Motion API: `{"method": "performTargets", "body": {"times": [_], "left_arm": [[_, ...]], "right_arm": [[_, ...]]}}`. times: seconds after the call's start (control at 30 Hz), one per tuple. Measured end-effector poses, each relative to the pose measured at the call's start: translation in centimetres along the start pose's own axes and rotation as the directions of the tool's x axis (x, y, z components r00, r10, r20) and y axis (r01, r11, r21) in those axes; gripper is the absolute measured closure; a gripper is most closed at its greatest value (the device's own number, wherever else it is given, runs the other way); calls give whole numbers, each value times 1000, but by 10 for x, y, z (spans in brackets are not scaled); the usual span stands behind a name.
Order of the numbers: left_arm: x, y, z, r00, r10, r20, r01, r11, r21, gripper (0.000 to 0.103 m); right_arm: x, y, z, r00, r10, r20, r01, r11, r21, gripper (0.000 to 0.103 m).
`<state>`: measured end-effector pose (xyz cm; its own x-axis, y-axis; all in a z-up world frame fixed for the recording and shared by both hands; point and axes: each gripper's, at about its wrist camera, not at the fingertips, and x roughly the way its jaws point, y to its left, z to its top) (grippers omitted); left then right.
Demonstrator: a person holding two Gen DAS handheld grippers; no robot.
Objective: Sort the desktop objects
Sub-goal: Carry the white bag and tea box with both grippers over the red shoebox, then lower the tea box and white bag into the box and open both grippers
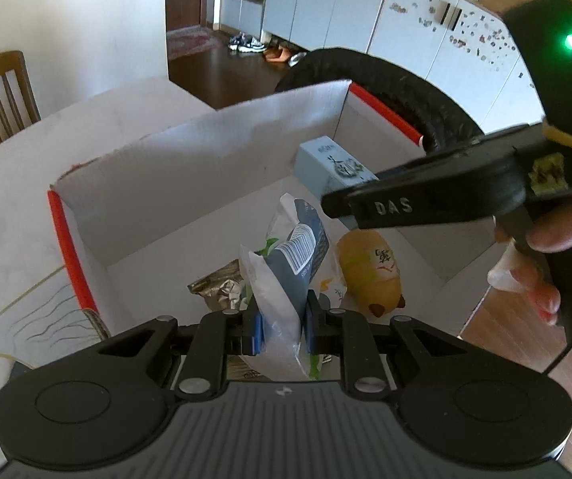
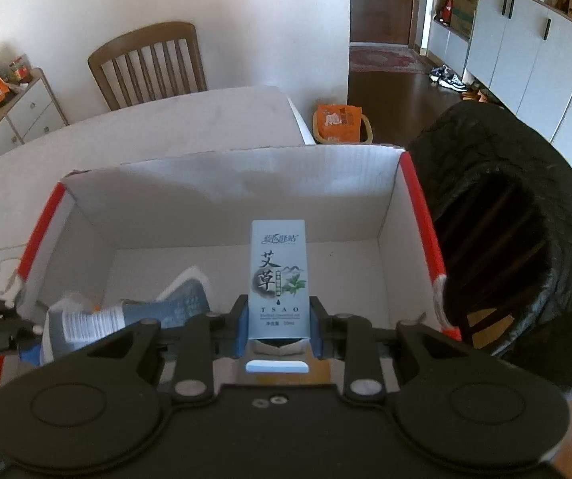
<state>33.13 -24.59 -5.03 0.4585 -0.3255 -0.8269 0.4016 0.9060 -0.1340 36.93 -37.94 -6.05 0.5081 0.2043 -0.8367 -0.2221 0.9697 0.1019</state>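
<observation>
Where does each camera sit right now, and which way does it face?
Left wrist: on the left gripper, angled down into the white box; its fingers clamp a white-and-blue bag; the right gripper and a hand cross from the right.
Right wrist: on the right gripper, angled down into the box; its fingers clamp a pale blue carton; part of the left gripper shows at the left edge.
Shared: box, bag, carton, black basket.
</observation>
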Motion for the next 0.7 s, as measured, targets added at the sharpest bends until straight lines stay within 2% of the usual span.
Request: {"method": "performTargets", "body": {"times": [0.43, 0.7], "left_arm": [[13, -2, -6, 998, -7, -67, 9, 1000, 18, 85], [11, 9, -6, 995, -44, -86, 40, 998, -45, 85]], "right_arm": [[38, -1, 8, 994, 15, -109, -16, 1000, -12, 75], [49, -2, 14, 985, 20, -171, -20, 1000, 4, 75]]}}
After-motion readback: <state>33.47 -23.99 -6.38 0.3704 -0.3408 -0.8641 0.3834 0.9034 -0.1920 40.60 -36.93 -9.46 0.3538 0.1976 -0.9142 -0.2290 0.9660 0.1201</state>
